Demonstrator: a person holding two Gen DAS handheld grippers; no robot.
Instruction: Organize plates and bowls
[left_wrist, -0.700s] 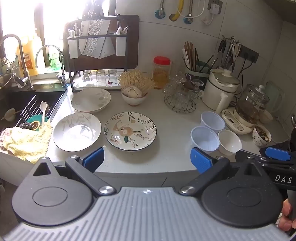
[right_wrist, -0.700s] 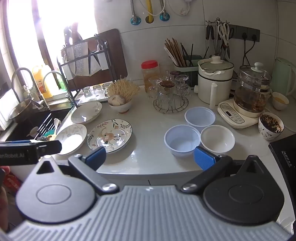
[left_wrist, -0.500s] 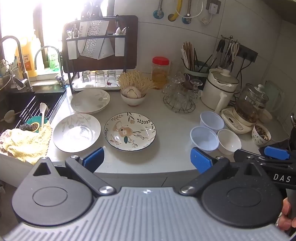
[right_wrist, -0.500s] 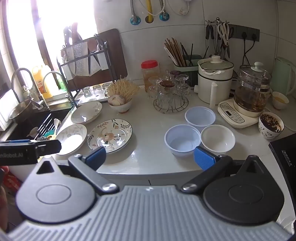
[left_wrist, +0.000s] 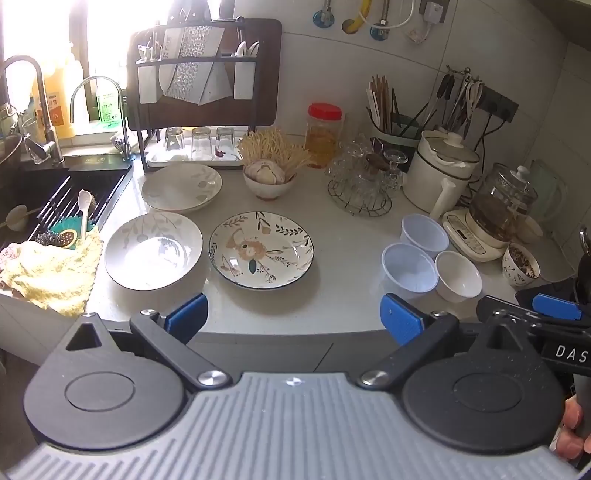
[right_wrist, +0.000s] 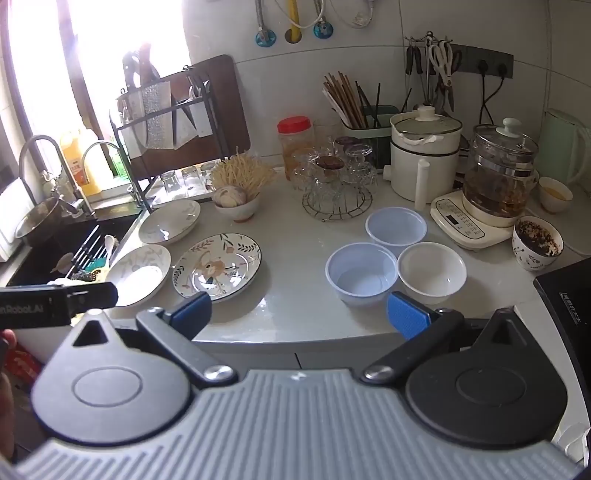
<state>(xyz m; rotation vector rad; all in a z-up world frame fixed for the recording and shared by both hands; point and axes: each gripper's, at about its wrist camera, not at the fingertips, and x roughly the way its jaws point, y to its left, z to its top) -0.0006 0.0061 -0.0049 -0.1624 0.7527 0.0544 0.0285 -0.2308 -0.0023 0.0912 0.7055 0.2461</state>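
Left of the white bowl (right_wrist: 431, 268): two bluish bowls (right_wrist: 361, 270), floral plate (right_wrist: 217, 266), two pale plates (left_wrist: 153, 251); left gripper (left_wrist: 293, 319) and right gripper (right_wrist: 298, 314) spread wide, empty.

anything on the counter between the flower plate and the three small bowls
No, bare counter separates the flower plate from the three small bowls; the right wrist view shows it best.

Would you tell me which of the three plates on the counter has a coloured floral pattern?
The plate nearest the counter's middle, with a dark rim; the other two, toward the sink, are pale white.
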